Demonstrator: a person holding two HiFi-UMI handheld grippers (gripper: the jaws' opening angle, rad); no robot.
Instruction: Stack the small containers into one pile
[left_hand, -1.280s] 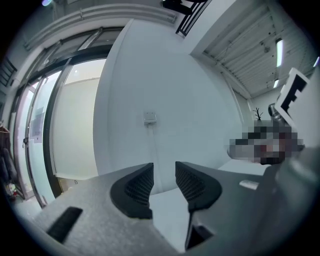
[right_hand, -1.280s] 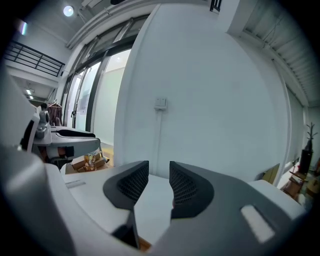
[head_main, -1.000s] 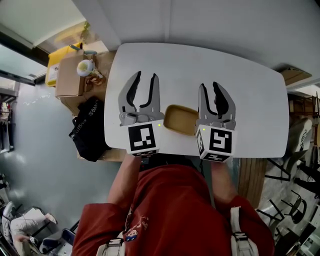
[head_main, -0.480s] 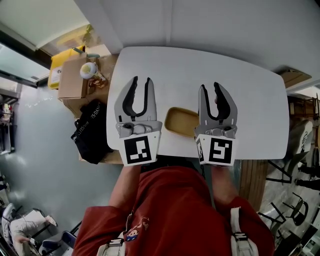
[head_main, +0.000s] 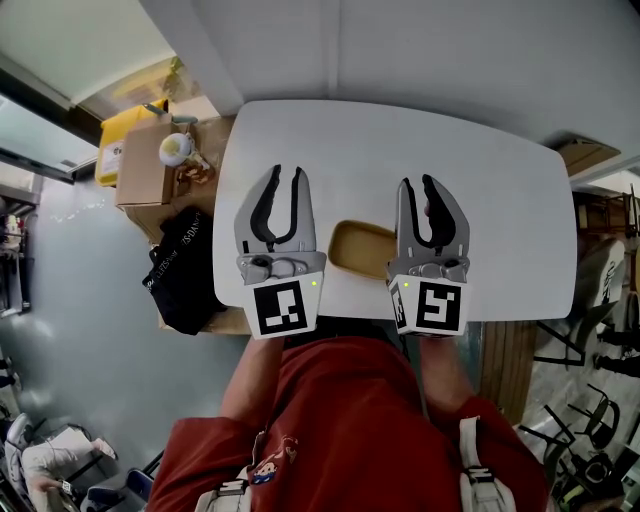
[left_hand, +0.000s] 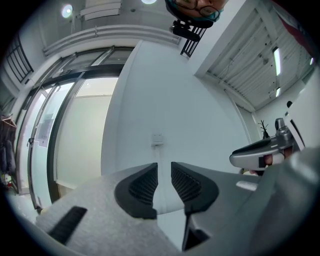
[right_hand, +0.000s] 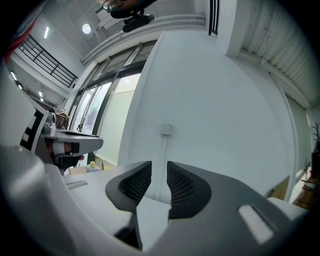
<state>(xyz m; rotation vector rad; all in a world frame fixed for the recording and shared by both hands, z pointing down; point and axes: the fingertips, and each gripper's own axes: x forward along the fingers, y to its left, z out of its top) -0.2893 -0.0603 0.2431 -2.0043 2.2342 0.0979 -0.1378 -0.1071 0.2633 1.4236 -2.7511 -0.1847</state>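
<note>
the container (head_main: 362, 246) is sitting on the bench (head_main: 400, 140) between the left gripper (head_main: 287, 180) and right gripper (head_main: 418, 190), both jaws closing on nothing, gaps narrow. it is looking light, stiff and slick; gripping one rim wall is seeming best.

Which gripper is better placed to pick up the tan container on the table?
Probably right: the right gripper, jaws closing empty, overlaps the tan container's end in the head view.
</note>
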